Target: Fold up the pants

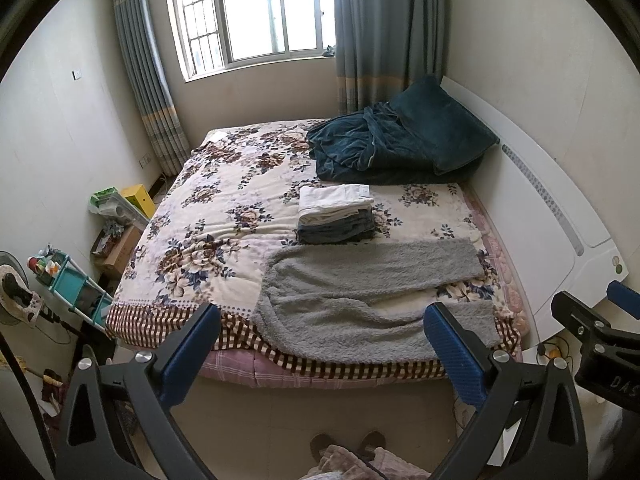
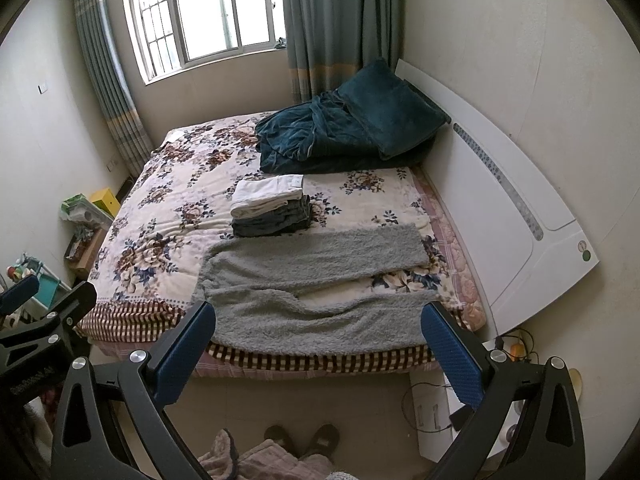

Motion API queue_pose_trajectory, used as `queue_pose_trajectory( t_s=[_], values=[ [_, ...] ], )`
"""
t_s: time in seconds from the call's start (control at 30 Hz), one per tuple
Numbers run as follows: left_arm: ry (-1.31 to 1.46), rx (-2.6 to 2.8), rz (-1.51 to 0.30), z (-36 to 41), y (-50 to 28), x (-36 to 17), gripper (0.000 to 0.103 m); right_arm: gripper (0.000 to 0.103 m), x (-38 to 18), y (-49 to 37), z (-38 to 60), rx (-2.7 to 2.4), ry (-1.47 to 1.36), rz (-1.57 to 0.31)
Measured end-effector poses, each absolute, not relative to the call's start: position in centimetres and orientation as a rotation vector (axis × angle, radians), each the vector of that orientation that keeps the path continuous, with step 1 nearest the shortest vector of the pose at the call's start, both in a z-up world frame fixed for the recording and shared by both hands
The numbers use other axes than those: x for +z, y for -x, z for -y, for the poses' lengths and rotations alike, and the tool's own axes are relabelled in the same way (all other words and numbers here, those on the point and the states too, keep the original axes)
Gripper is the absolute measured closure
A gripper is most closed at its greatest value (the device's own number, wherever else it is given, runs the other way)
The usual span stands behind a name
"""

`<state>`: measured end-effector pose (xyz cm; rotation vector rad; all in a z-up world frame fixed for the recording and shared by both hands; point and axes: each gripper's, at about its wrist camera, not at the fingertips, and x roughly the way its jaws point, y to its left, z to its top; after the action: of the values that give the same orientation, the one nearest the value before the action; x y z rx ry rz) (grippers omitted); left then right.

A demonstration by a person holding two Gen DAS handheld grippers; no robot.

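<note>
Grey fuzzy pants point(image 1: 360, 296) lie spread flat on the near edge of the floral bed point(image 1: 224, 208), waist to the left, both legs running right with a gap between them. They also show in the right wrist view point(image 2: 312, 292). My left gripper point(image 1: 320, 344) is open and empty, held above the floor in front of the bed. My right gripper point(image 2: 318, 344) is open and empty too, at about the same height; its fingers point(image 1: 580, 320) show at the right edge of the left wrist view.
A stack of folded clothes point(image 1: 336, 216), white on top of dark, sits just behind the pants. A dark teal blanket and pillow point(image 1: 400, 144) lie at the head. A white headboard point(image 1: 560, 224) stands right. Boxes and a teal rack point(image 1: 72, 284) stand left. Slippers point(image 1: 348, 444) are below.
</note>
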<state>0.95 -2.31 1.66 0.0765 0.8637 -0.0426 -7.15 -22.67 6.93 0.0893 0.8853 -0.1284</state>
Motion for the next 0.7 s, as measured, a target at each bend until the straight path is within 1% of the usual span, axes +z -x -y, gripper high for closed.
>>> queue_pose_trajectory(
  t_s=[0.7],
  values=[
    [-0.049, -0.019, -0.868, 2.7, -1.8, 1.5, 0.000, 0.000, 6.6, 5.9, 23.6, -0.095, -0.084, -0.892]
  ],
)
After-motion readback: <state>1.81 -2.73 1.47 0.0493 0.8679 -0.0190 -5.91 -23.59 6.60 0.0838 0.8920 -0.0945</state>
